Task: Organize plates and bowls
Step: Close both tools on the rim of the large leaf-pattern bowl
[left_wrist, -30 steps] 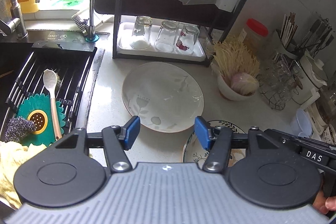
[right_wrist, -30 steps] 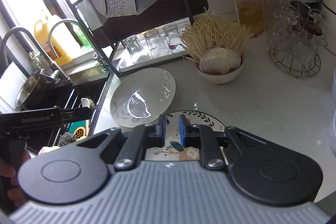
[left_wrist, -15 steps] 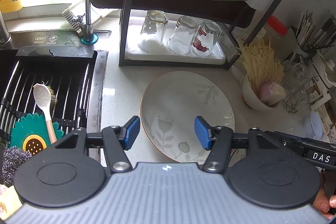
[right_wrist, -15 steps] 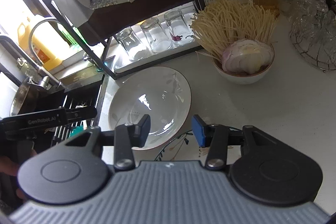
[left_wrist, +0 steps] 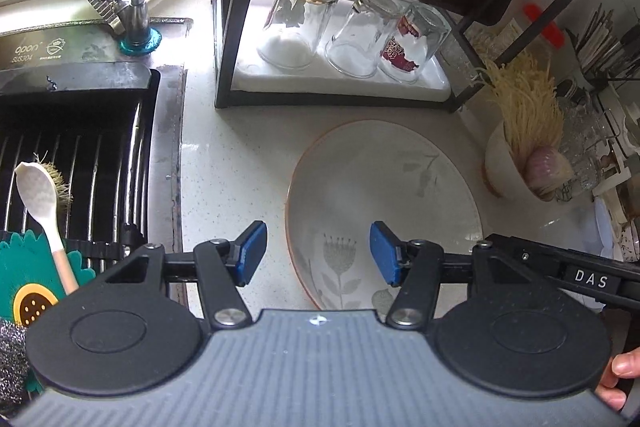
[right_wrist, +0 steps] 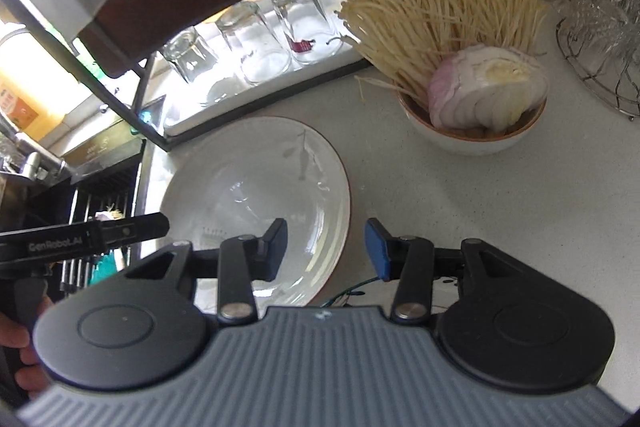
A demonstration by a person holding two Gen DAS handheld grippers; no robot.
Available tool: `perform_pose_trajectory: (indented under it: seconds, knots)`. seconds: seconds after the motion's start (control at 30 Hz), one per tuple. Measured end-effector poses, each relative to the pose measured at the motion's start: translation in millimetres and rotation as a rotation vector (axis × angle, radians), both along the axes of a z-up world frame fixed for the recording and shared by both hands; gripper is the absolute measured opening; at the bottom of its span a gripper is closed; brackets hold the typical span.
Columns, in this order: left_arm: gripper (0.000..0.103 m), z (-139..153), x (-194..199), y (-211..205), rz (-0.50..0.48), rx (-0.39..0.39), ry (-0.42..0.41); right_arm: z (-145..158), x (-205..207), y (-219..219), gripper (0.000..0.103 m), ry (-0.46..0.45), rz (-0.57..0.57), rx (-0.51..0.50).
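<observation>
Kitchen counter beside a sink. Large white floral plate [left_wrist: 384, 195] flat on the counter, in front of a black rack [left_wrist: 224, 27] holding upturned glasses [left_wrist: 298, 15]. Left gripper [left_wrist: 318, 255] over the plate's near-left rim, jaws wide, empty. Right gripper [right_wrist: 326, 247] over its near-right rim, jaws apart after just opening, nothing between. Bowl [right_wrist: 472, 135] of onion and noodles nearby.

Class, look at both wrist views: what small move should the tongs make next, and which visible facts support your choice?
Probably lower the right tongs so the open jaws straddle the right rim of the large white plate, then close. Both tongs stand open with nothing between the pads, and the right pair is lined up over that rim. The left tongs hang open at the plate's left edge.
</observation>
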State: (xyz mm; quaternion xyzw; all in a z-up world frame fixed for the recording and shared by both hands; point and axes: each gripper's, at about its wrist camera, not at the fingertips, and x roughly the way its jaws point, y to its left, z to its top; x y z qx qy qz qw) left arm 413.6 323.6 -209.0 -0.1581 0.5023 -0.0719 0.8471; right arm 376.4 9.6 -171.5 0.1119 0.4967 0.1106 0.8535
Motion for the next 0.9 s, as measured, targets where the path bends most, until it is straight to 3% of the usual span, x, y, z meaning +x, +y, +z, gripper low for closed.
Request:
perform_pose_trajectory:
  seconds: [0.23,0.3,0.43,0.9]
  knots:
    - [0.061,-12,25,12,-0.019,-0.011,0.029,-15,26,6,0.046,0.026,-0.007,-0.027]
    - [0.057,-15,30,17,-0.026,-0.03,0.038,-19,34,7,0.037,0.04,-0.009,-0.034]
    - [0.055,-19,40,19,-0.048,-0.006,0.052,-26,44,5,0.03,0.077,-0.027,-0.029]
    - [0.016,-28,48,21,-0.054,-0.031,0.052,-37,44,-5,0.019,0.094,-0.069,0.054]
